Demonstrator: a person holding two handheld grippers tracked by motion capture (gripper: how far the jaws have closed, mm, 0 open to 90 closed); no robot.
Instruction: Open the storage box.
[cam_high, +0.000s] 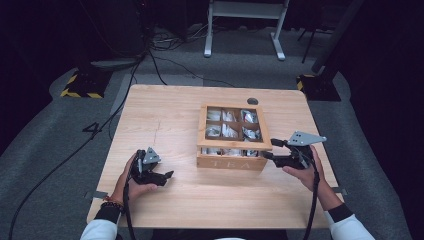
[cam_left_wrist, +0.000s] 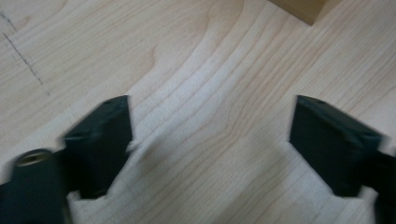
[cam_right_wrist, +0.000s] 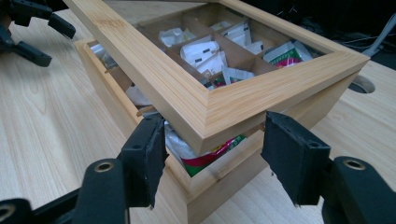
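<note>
A wooden tea box marked TEA stands right of the table's middle, its compartments full of tea bags. Its glass-paned lid is tilted up at the near right corner, off the box wall. My right gripper is at that corner. In the right gripper view the jaws stand apart on either side of the raised lid corner, just under its edge, with no squeeze that I can see. My left gripper rests left of the box, open and holding nothing, over bare wood.
The light wooden table has a round cable hole behind the box. A corner of the box shows far off in the left gripper view. Beyond the table lie floor cables, a white desk frame and striped stand bases.
</note>
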